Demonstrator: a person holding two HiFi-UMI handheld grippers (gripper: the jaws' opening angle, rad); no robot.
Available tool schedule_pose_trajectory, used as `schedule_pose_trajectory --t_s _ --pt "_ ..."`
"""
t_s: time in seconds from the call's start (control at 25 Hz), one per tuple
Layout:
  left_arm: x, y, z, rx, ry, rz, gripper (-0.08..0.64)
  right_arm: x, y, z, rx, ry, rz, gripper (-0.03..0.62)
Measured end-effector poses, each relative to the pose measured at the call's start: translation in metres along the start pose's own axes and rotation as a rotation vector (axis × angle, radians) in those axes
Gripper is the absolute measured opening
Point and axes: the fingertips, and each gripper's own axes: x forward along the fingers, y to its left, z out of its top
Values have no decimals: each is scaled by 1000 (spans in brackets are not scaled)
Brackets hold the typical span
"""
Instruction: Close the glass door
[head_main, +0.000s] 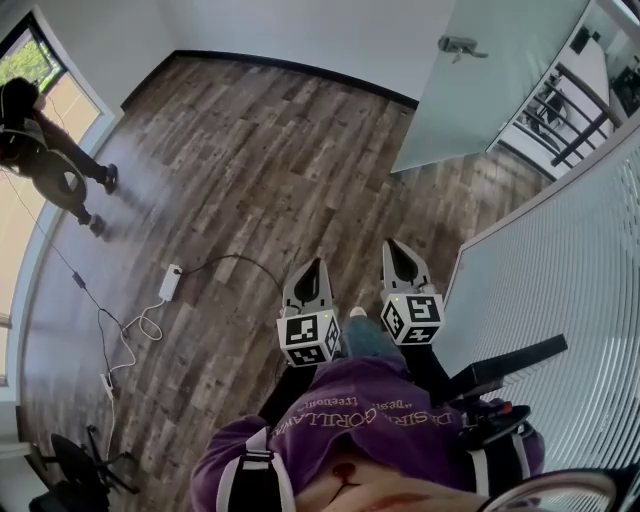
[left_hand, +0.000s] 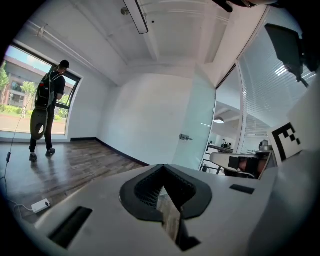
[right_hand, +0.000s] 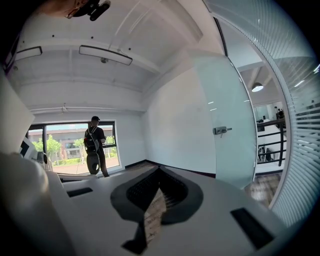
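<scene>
The glass door (head_main: 490, 95) stands open at upper right, well ahead of the left claw (head_main: 310, 270) and right claw (head_main: 400, 255) (both pinched shut, empty), so a shut tip could skid off the smooth pane when pushing.

The left gripper (head_main: 314, 268) and right gripper (head_main: 396, 250) point forward side by side, fingers (head_main: 301, 291) together.

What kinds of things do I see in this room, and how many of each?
hand-held gripper: 2 (left, right)
glass door: 1
door handle: 1
white adapter: 1
person at window: 1
Total: 6
</scene>
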Motion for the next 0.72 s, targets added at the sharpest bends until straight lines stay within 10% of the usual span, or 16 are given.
schedule_pose_trajectory --t_s 0.72 --pt "139 42 63 -22 -36 138 0 167 -38 54 -28 12 159 -11"
